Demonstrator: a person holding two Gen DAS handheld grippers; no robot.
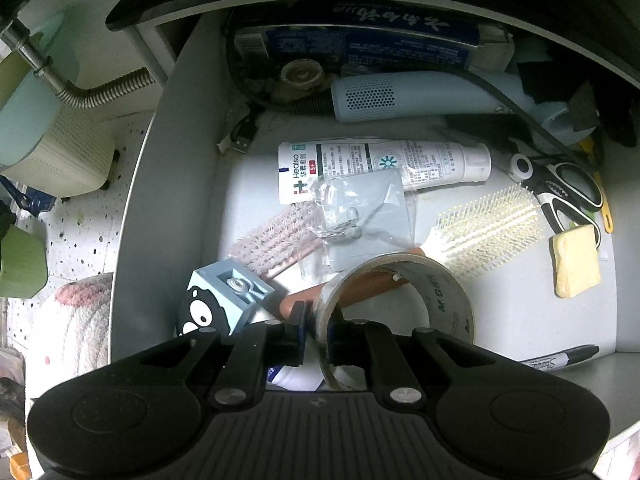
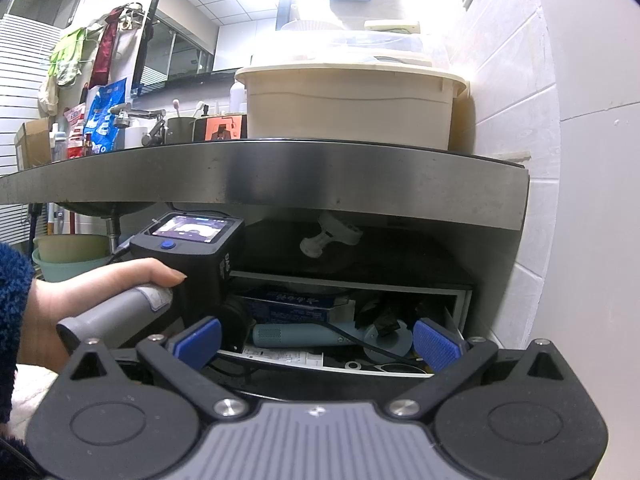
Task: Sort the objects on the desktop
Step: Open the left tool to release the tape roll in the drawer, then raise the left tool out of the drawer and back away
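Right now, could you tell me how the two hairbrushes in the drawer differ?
The pink hairbrush has pinkish bristles and lies partly under a clear plastic bag; the white hairbrush has pale, yellow-tipped bristles and is uncovered. The pink one sits left of the tape roll gripped by the left gripper, the white one right. Both lie slanted.

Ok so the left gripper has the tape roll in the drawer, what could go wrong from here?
1. The left gripper pinches only the thin wall of the tape roll, so the roll may swing or slip out when lifted.
2. The roll lies over the orange handle of the hairbrush and touches the clear plastic bag; lifting could drag either along.
3. The blue pencil sharpener sits right beside the fingers and could get knocked.
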